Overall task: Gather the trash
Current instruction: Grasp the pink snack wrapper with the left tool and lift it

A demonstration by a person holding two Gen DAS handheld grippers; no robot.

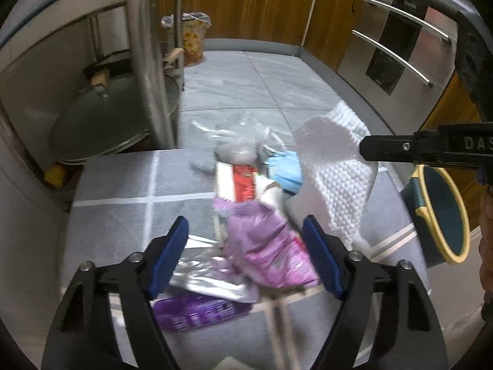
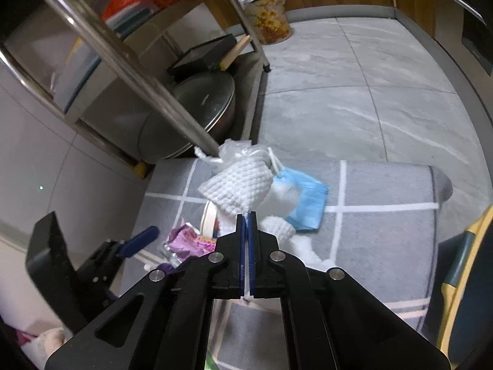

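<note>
Trash: white dimpled paper towel (image 2: 237,188) pinched in right claw (image 2: 246,215); left claw (image 1: 246,259) wide.

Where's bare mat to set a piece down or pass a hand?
Free: the mat's left part, from the rack post to the wrappers, and the strip between the blue mask and the bin. Crowded: the middle pile under the paper towel.

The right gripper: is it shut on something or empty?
Shut on the white paper towel: the right gripper has its blue pads together, with towel pinched between them.
</note>
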